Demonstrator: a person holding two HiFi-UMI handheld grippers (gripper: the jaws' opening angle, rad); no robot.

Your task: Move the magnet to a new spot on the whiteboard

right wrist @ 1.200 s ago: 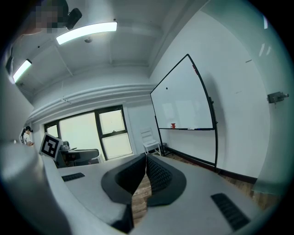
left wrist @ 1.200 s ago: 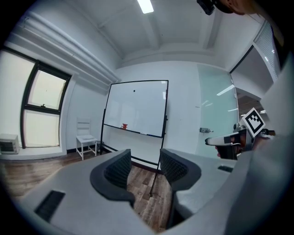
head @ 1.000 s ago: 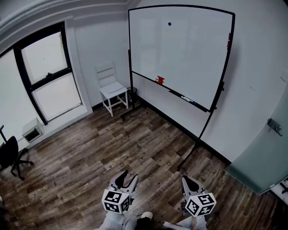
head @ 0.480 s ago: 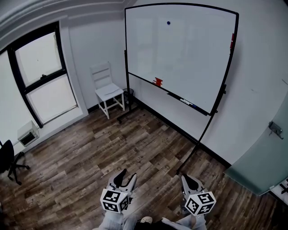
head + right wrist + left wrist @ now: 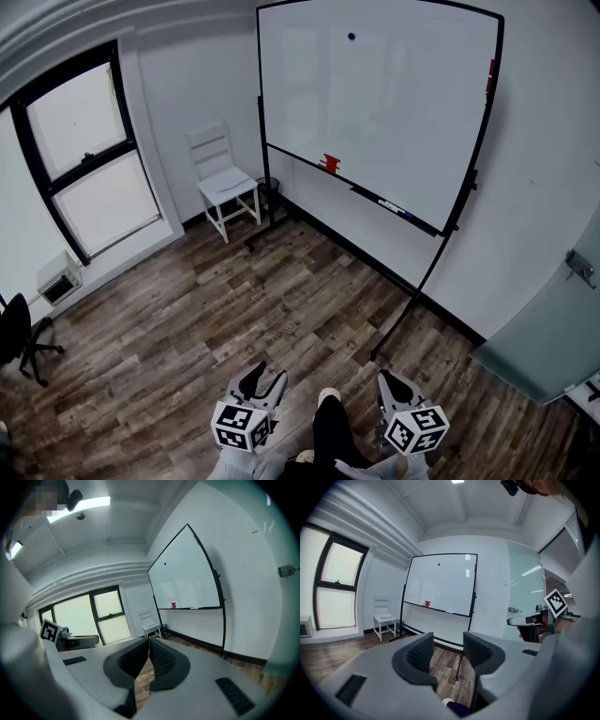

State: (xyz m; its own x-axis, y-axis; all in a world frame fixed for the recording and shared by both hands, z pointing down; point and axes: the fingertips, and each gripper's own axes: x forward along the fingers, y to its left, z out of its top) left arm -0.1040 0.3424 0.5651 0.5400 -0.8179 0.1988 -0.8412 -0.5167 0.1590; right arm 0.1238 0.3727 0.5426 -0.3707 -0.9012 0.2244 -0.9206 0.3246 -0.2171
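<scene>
So the magnet (image 5: 352,37) is that tiny dark dot stuck high on the whiteboard (image 5: 394,103), just under its top edge and a bit left of its middle. Down on the whiteboard's tray a red thing (image 5: 330,163) is parked toward the left end, with some markers (image 5: 393,205) laid further right. A white chair (image 5: 225,178) is set just off the whiteboard's left leg.

Both grippers are held low and well apart from the whiteboard, so nothing is touched yet. The left gripper (image 5: 267,377) is seen with its jaws spread and nothing between them. The right gripper (image 5: 388,380) has its jaws pressed together, empty too.

Looks like the approach step. To do it well, the whiteboard should be closed in on first, then one claw raised to the magnet with jaws opened wide and the magnet pinched by its sides. It's probably better peeled off gently than yanked, since the whiteboard is carried on a freestanding frame that could likely be rocked
</scene>
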